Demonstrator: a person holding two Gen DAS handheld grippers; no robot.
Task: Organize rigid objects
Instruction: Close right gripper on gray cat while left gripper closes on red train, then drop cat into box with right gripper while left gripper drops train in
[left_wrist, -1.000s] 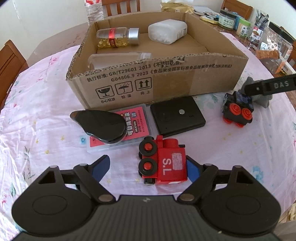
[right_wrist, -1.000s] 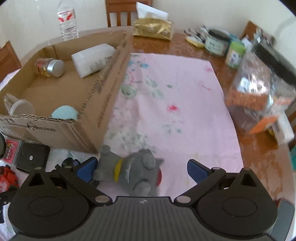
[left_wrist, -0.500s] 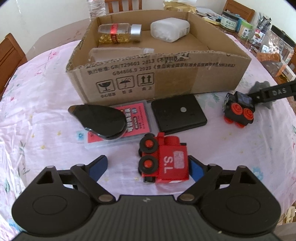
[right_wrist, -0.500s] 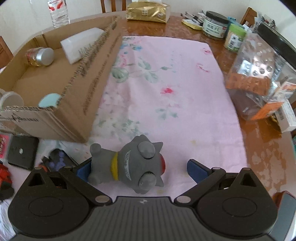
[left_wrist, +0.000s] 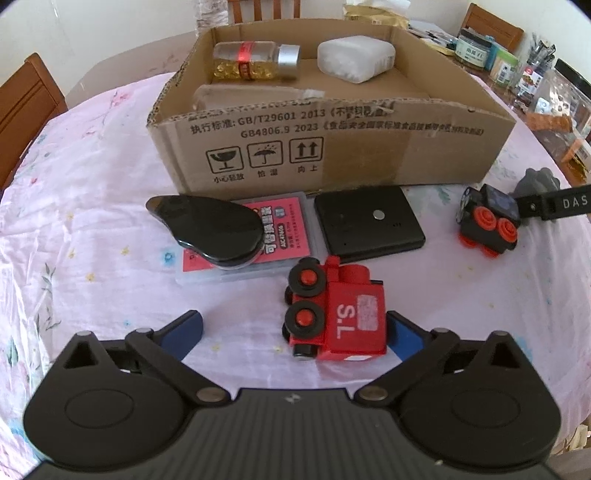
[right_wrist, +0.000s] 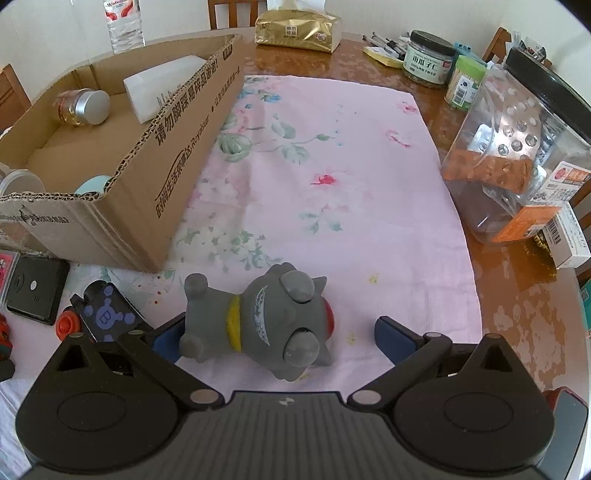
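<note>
My left gripper (left_wrist: 295, 326) is open, its blue pads either side of a red toy train marked "S.L." (left_wrist: 334, 314) that lies on its side on the pink cloth; the right pad is close against it. My right gripper (right_wrist: 277, 330) is open around a grey toy cat (right_wrist: 258, 325) lying on the cloth, its left pad near the cat's rear. A cardboard box (left_wrist: 332, 147) holds a pill bottle (left_wrist: 255, 61) and a white block (left_wrist: 354, 62). A black toy car with red wheels (left_wrist: 487, 225) sits at the right.
A black teardrop case (left_wrist: 210, 229) lies on a pink card box (left_wrist: 280, 236), beside a flat black device (left_wrist: 369, 225), all in front of the box. Jars and a clear snack container (right_wrist: 517, 147) crowd the wooden table's right side. Chairs stand around.
The right gripper has drawn closer around the grey cat and steadied. The left gripper has shifted slightly, still straddling the red train. Nothing has been gripped.
</note>
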